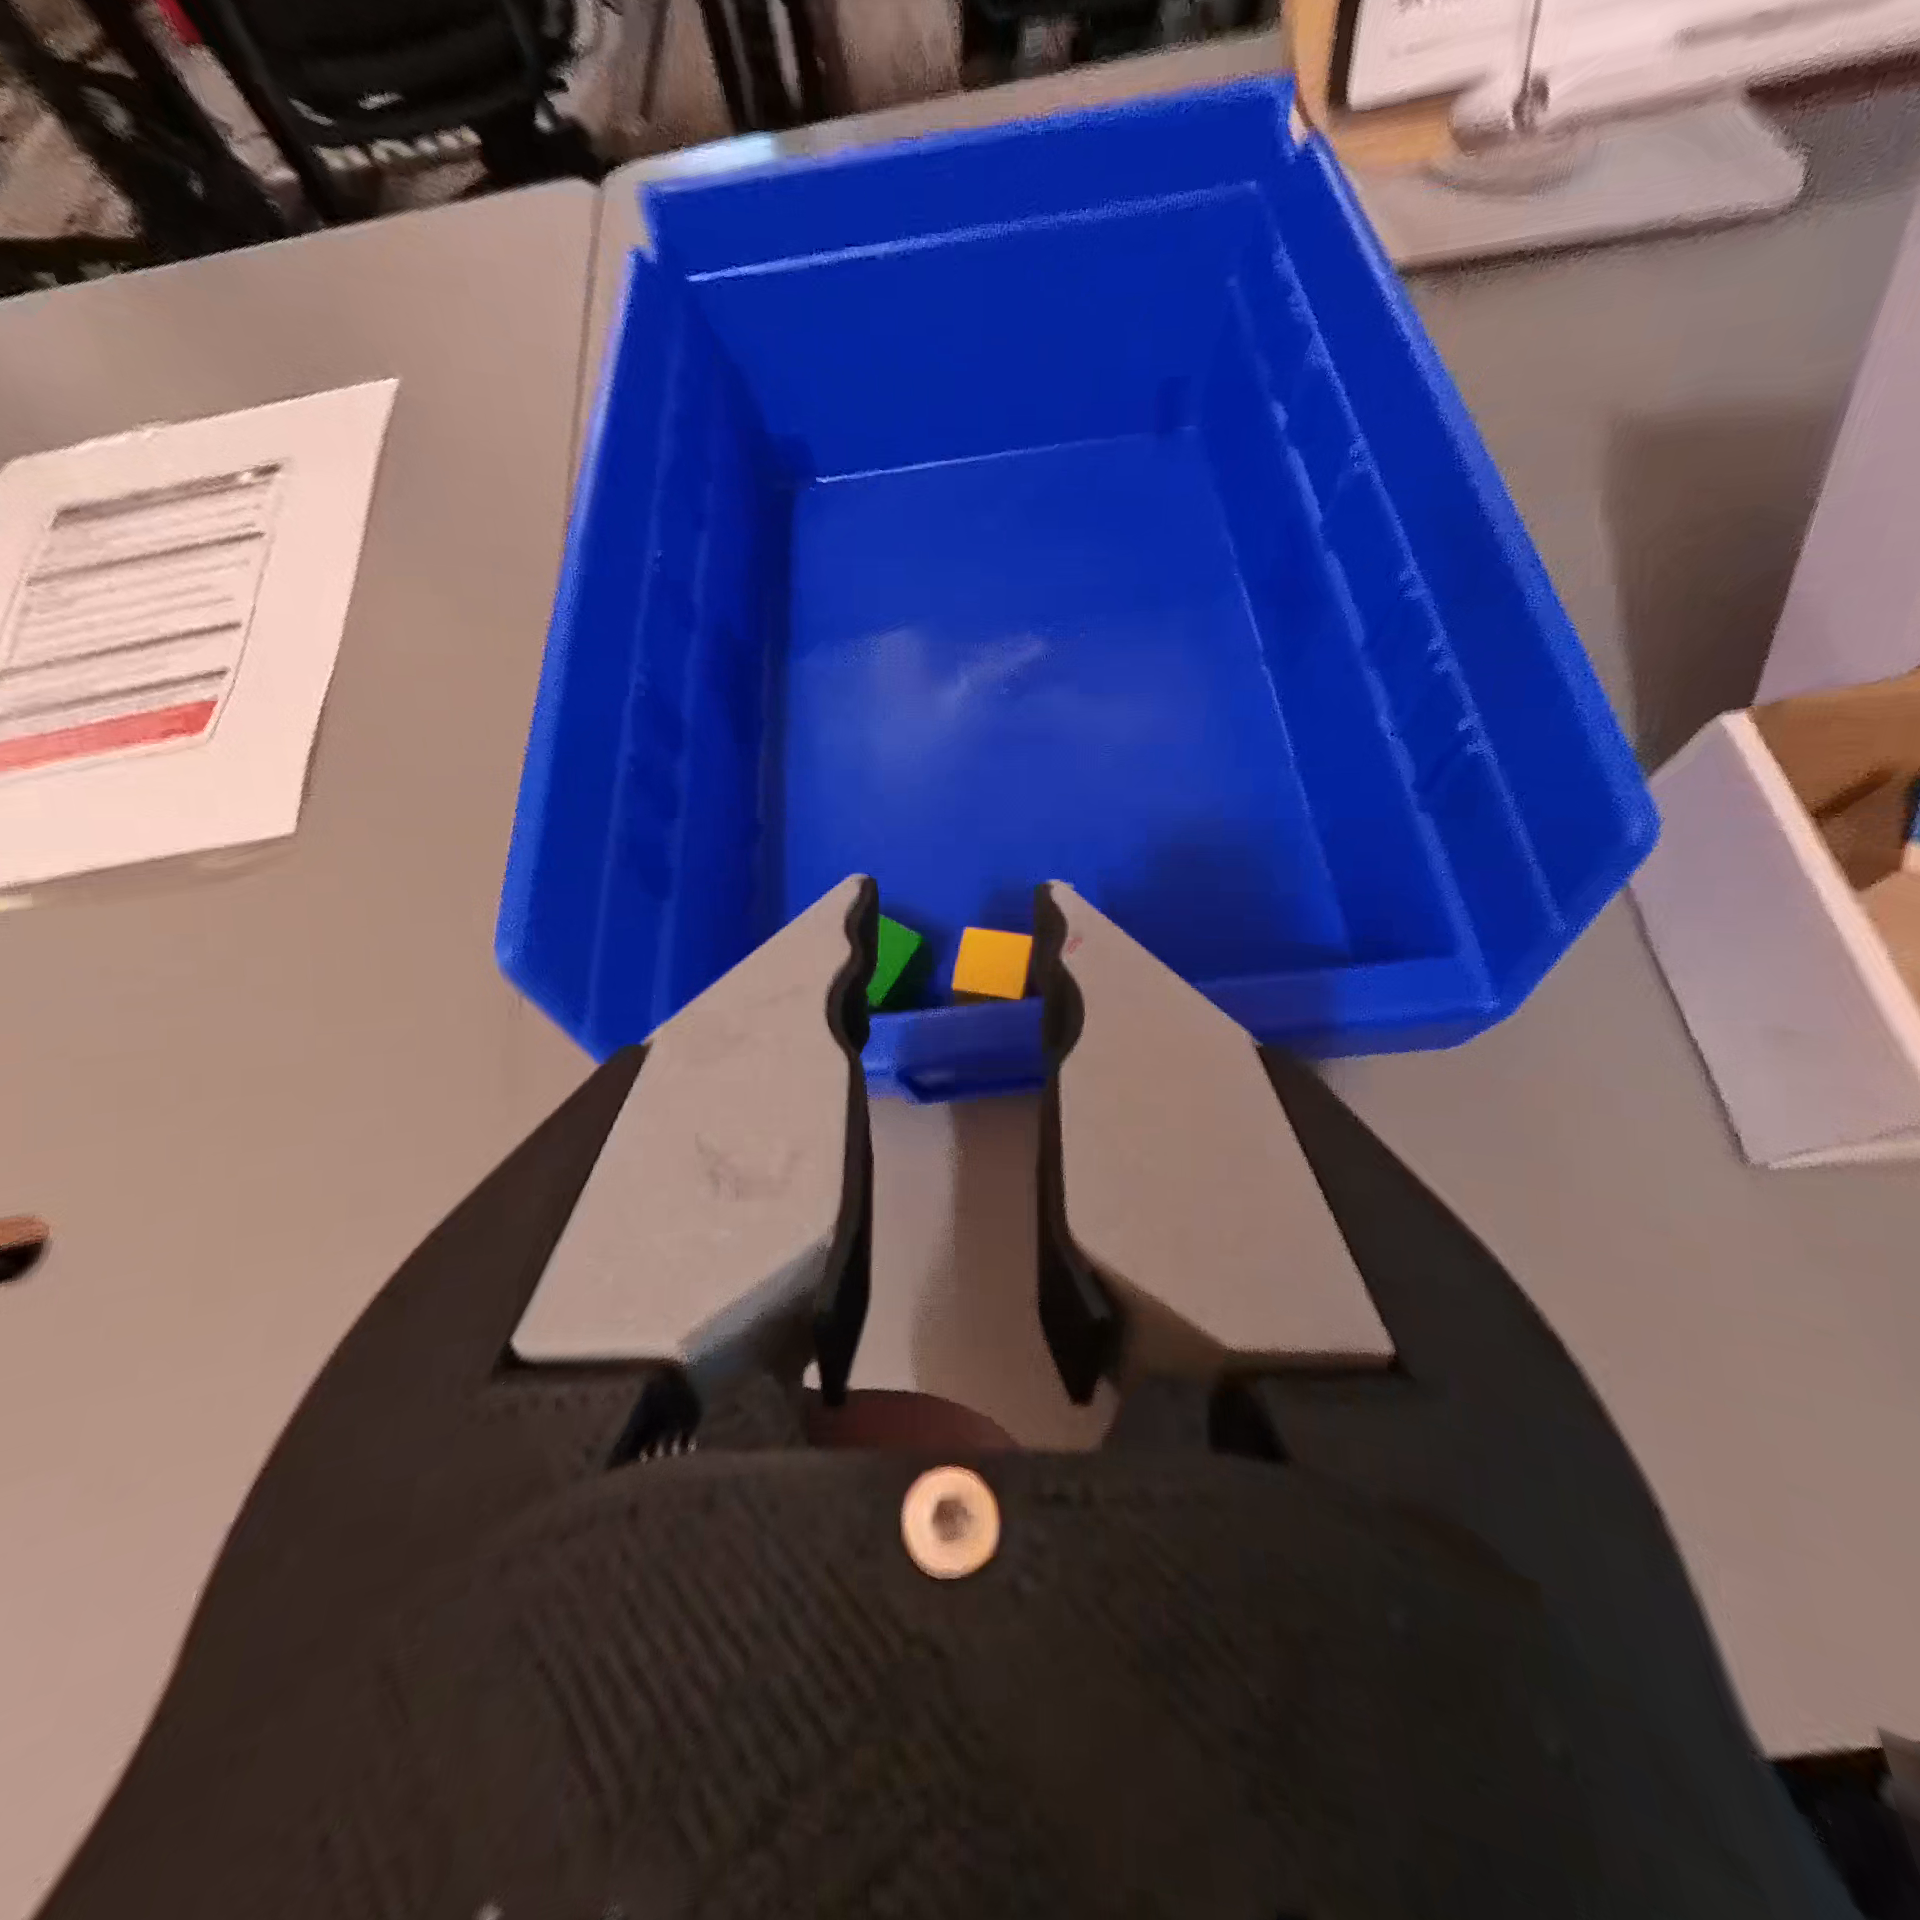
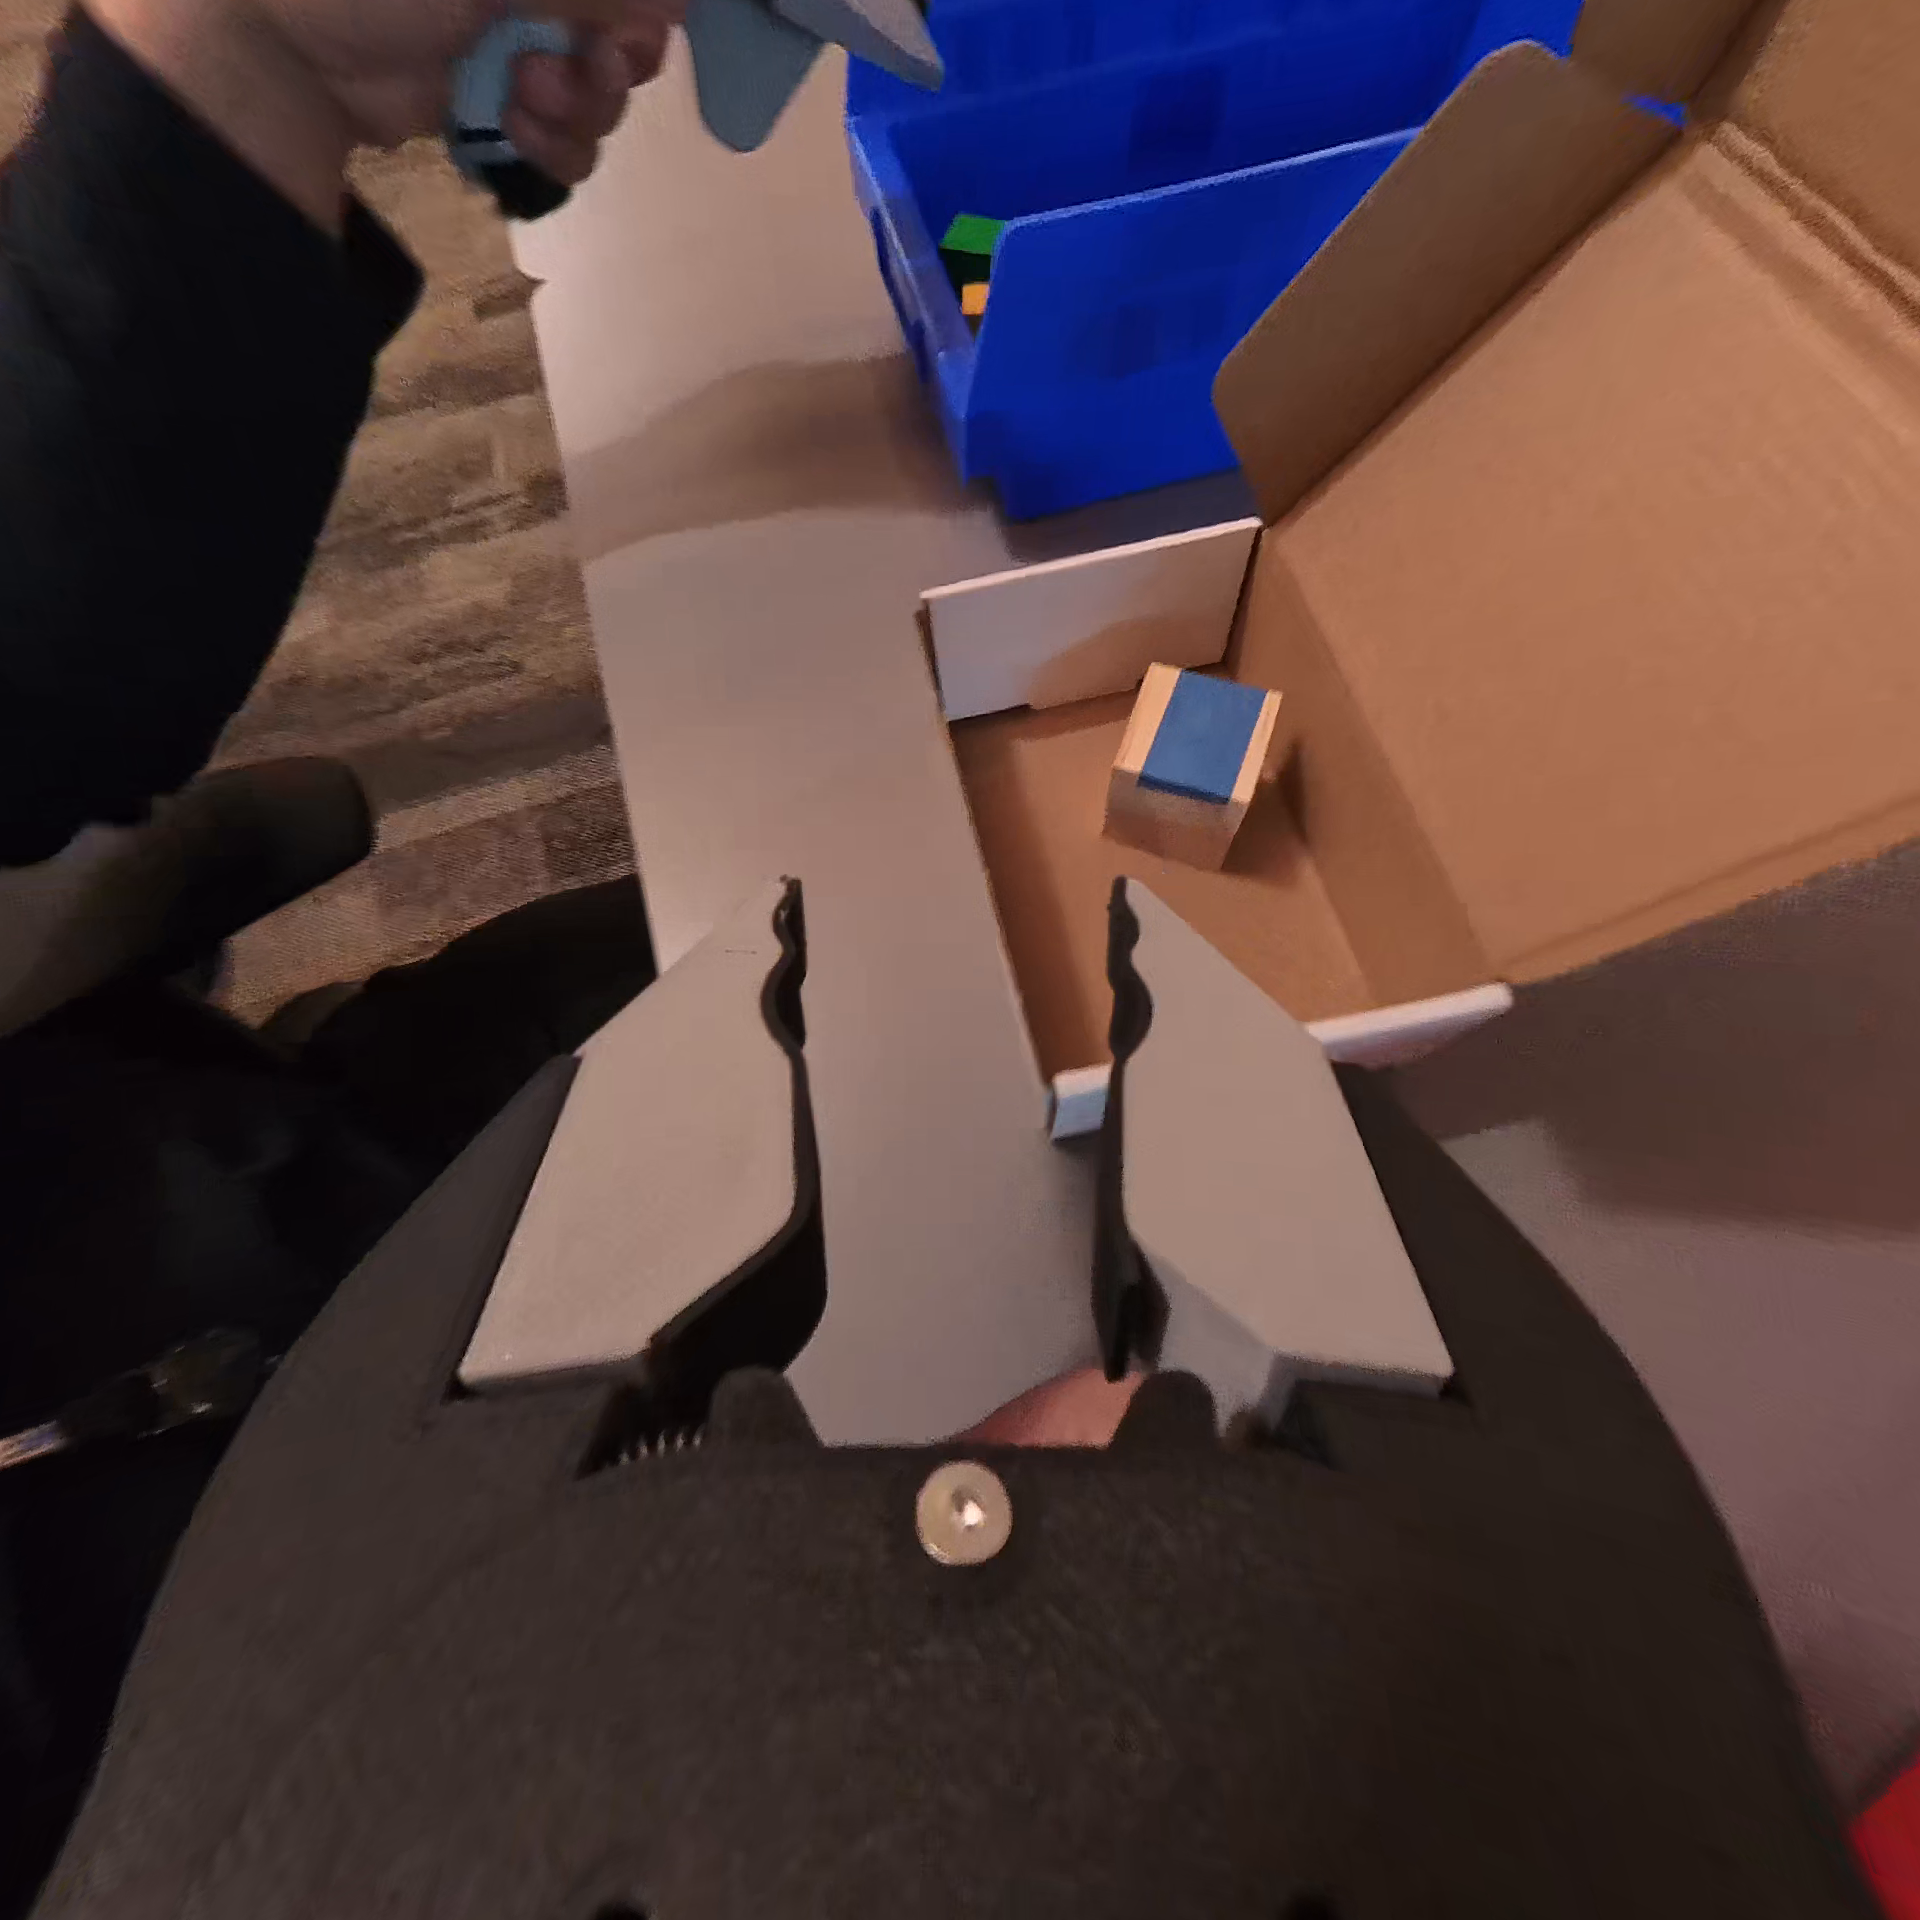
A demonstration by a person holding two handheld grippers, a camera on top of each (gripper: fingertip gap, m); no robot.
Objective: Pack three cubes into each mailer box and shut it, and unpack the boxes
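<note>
In the left wrist view a blue plastic bin (image 1: 1039,343) stands on the grey table. A green cube (image 1: 894,961) and a yellow cube (image 1: 992,964) lie at its near wall. My left gripper (image 1: 954,896) is open and empty, just above the bin's near edge. In the right wrist view an open mailer box (image 2: 1091,623), white outside and brown inside, holds a wooden cube with a blue face (image 2: 1195,764). Its lid (image 2: 1558,520) stands raised. My right gripper (image 2: 951,894) is open and empty, over the box's near left corner. The bin (image 2: 1101,343) shows behind.
A white printed sheet (image 1: 156,634) lies on the table left of the bin. The mailer box (image 1: 1766,935) sits at the bin's right. A stand with a flat base (image 1: 1590,177) is behind. A person's hand with the other gripper (image 2: 810,42) shows top left, above the floor. The gap from one gripper's tips to the other's is roughly 30 cm.
</note>
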